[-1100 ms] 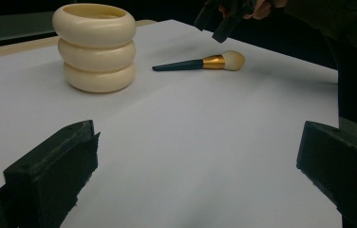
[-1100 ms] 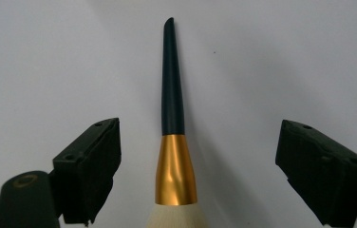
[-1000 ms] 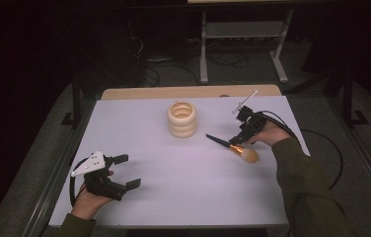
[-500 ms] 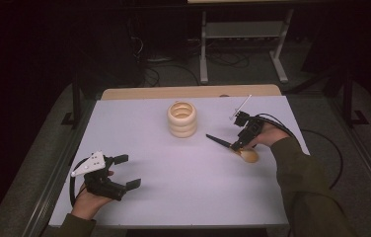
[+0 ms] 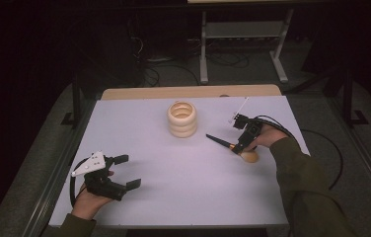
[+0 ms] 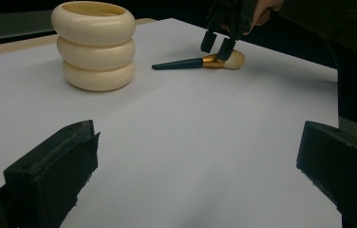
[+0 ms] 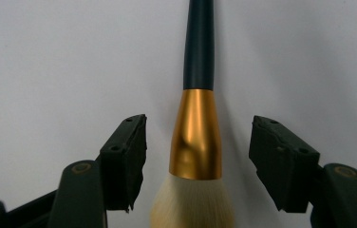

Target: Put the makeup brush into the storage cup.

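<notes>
A makeup brush (image 5: 229, 146) is laid flat on the white worktop (image 5: 183, 182), on its right side. A dark handle, a gold collar and a soft pale tuft can be seen on it. The handle is pointed toward a cream holder (image 5: 181, 118) made of three stacked rings, which is stood near the middle of the worktop, a little apart from the brush.

The right gripper (image 5: 240, 148) is held just above the brush by the person's right hand (image 5: 267, 138). In the right gripper view, one of its fingers (image 7: 124, 156) is seen on each side of the gold collar (image 7: 196, 135). The fingers have just been closing in, but a gap is left on both sides, so the brush is not yet clamped. From the left gripper view, the fingertips look very close to the brush, though it is hard to tell if it is touched there.

The left gripper (image 5: 124, 173) is held low over the near left part of the worktop. Its fingers (image 6: 53, 175) are spread wide apart, and nothing is held between them. It is kept well apart from the brush and the holder.
</notes>
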The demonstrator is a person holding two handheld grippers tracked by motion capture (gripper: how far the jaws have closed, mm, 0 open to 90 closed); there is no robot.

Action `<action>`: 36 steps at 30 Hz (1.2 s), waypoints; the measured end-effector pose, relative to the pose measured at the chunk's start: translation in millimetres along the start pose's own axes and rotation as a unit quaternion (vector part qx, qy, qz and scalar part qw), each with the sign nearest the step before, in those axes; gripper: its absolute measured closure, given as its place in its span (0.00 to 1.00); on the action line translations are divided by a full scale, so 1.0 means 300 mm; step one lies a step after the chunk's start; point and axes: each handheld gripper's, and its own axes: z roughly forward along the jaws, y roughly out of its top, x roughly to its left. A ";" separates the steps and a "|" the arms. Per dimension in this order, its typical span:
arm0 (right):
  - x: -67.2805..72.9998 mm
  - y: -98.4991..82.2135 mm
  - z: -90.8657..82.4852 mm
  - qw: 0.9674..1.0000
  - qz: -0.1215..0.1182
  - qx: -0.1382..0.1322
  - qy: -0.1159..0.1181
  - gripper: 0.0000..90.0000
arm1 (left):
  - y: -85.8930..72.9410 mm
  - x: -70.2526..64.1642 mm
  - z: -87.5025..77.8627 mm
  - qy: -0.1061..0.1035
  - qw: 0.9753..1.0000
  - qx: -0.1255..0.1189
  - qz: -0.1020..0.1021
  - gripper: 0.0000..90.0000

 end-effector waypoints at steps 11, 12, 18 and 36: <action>-0.003 -0.002 0.017 1.000 -0.004 0.016 0.001 0.47 | -0.001 0.001 0.000 0.000 1.000 -0.001 -0.001 0.00; -0.003 -0.002 0.018 1.000 -0.003 0.017 0.002 0.47 | -0.001 0.001 0.000 0.000 1.000 0.000 -0.001 0.00; -0.004 0.000 0.028 1.000 -0.006 0.024 0.002 0.50 | -0.002 0.000 0.002 0.000 1.000 0.000 -0.002 0.00; -0.003 0.007 0.048 0.999 -0.013 0.036 -0.004 0.55 | -0.003 -0.001 0.002 0.001 1.000 0.001 -0.004 0.00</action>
